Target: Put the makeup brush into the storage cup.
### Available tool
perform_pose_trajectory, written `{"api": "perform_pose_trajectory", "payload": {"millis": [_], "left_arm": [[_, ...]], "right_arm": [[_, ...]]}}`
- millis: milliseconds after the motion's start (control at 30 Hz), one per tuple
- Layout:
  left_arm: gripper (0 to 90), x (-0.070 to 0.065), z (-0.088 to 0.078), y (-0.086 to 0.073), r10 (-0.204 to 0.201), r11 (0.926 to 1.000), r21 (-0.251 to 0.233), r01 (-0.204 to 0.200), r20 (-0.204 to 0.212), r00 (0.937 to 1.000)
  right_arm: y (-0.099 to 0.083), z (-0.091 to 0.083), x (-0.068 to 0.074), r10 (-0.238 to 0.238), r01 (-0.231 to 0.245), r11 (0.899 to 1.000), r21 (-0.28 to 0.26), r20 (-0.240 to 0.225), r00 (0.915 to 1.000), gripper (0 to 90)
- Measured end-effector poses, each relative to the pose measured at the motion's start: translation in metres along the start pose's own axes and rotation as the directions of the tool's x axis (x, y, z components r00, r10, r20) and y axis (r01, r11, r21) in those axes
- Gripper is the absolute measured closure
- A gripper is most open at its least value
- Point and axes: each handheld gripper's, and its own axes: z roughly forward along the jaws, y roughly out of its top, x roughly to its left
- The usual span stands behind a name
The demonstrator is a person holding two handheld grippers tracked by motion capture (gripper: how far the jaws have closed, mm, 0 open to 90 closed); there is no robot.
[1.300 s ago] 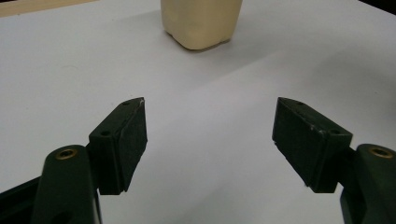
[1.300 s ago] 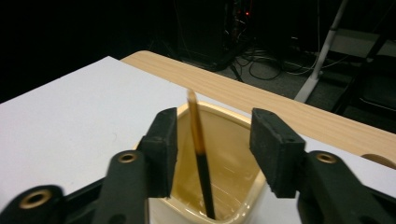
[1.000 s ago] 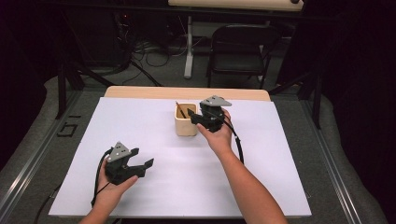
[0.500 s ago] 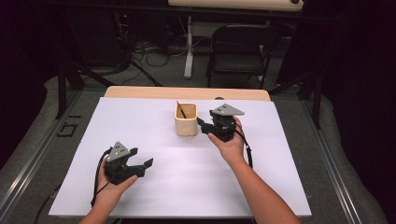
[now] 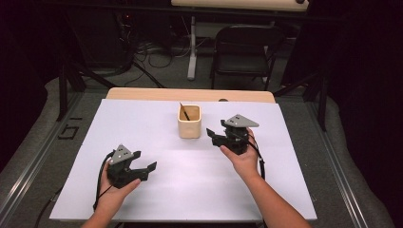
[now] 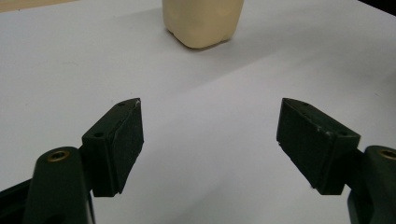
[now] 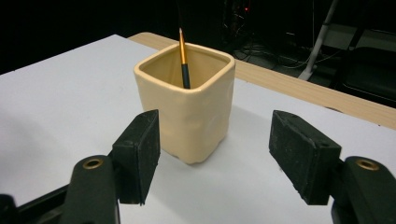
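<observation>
1. Standing near the far middle of the white table, the cream square cup holds a thin brush that leans against its inner wall.
2. Right gripper sits just to the cup's right, apart from it; its fingers have just been opening and are spread wide (nothing pressed between them).
3. Left gripper rests nearer the person, well apart from the cup, fingers released over bare table.
4. Right gripper view reveals the brush's orange-and-black handle; left gripper view catches only the cup's base.
</observation>
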Motion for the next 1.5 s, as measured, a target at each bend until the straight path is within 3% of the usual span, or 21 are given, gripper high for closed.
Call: {"api": "perform_pose_trajectory", "payload": {"millis": [633,967,1500], "left_arm": [[23.5,0.000,-0.001,0.000,0.006,1.0000,0.004,-0.006,0.007,1.0000],[24.0,0.000,-0.004,-0.001,0.013,0.9999,0.003,-0.013,0.005,0.9999],[24.5,0.005,-0.019,-0.011,0.010,0.9999,0.002,-0.010,-0.005,0.9999]], "right_arm": [[-0.039,-0.043,0.001,0.043,-0.042,0.999,-0.014,0.008,0.9991,34.0],[-0.059,-0.064,0.000,0.056,-0.056,0.998,0.007,0.010,0.9984,34.0],[-0.079,-0.098,-0.002,0.057,-0.058,0.998,0.018,0.033,0.9978,34.0]]}}
